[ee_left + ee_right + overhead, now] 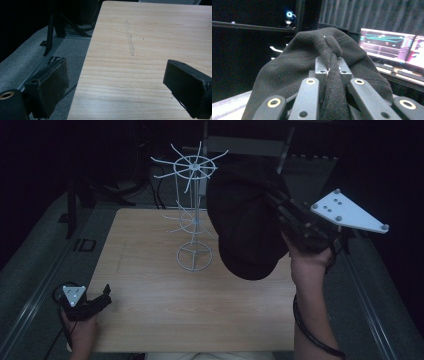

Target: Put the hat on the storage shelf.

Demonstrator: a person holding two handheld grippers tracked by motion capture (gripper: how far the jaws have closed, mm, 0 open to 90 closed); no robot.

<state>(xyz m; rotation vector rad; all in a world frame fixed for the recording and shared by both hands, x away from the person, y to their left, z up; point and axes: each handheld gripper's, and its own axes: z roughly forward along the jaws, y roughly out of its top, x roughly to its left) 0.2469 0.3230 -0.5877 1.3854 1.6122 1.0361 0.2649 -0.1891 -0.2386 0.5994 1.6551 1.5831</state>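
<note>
A black knit hat (245,227) hangs in the air over the table's right side, held up by my right gripper (280,205), which is shut on its fabric. In the right gripper view the hat (294,67) bulges over the jaws, a fold of it pinched at my right gripper (331,65). A white wire rack (194,210) with spoked hooks stands upright at the table's middle back, just left of the hat. My left gripper (102,296) rests open at the table's front left corner; in its own view the left gripper (117,77) has bare wood between the jaws.
The wooden table (150,305) has grey carpeted floor on both sides. A black stand (53,30) rises off the table's left edge. Lit monitors (392,46) glow in the dark background of the right gripper view.
</note>
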